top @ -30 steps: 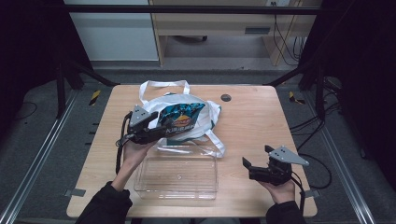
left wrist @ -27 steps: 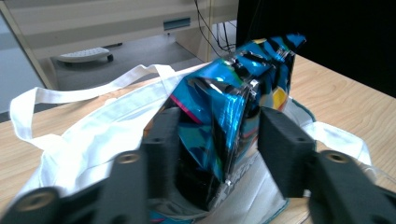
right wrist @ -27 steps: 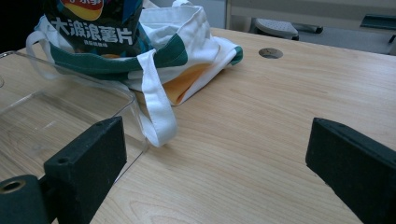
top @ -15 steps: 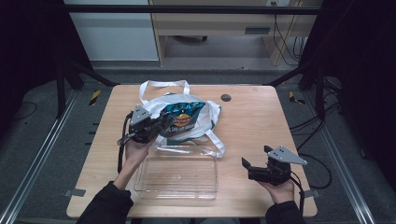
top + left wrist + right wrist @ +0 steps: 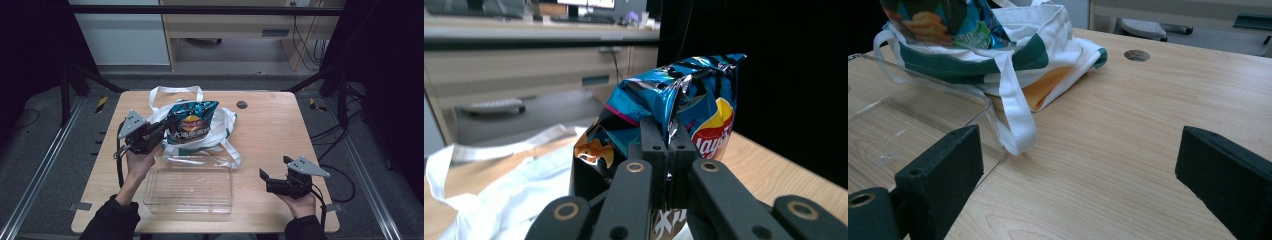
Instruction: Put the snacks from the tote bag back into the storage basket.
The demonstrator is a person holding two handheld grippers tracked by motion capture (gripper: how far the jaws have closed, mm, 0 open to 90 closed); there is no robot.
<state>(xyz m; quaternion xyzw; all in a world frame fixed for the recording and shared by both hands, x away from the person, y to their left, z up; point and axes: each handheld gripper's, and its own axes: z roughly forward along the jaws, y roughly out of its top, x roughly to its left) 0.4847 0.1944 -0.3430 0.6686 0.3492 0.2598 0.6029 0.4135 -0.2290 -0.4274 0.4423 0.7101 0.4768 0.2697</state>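
**Crisp bag lifted out of tote; transfer to tray pending**

Item: blue foil crisp bag with a yellow-and-red logo (image 5: 190,123), crumpled along its top seam. Location: raised above the white cloth tote bag with green trim and long white straps (image 5: 224,131), directly over the tote's mouth, clear of the counter (image 5: 270,120). Landmark for all positions: the tote.

Holder: left hand-held gripper (image 5: 157,134), at the tote's left edge. In the left gripper view its two black jaws are pressed together on a fold of the foil at the bag's side (image 5: 674,130); the pinch takes only a narrow pleat, so the hold is judged slight.

Second tool: right hand-held gripper (image 5: 264,176), well to the near right of the tote, low over the counter, jaws spread wide and carrying nothing.

Receiver: clear rectangular plastic tray (image 5: 189,190), just on the near side of the tote, touching or lying over one white strap (image 5: 1015,115); nothing visible inside it.

Step in hand, as judged: extraction of the crisp bag from the tote, with the bag already free of the opening.

Next move, as judged: carry the bag toward the near side, away from the tote and over the tray, then lower and release; the trailing strap should be kept off the tray rim.

Orientation: long axis roughly upright, slightly tilted; crimped top seam up, bottom toward the tote's opening; printed face toward the person's side.
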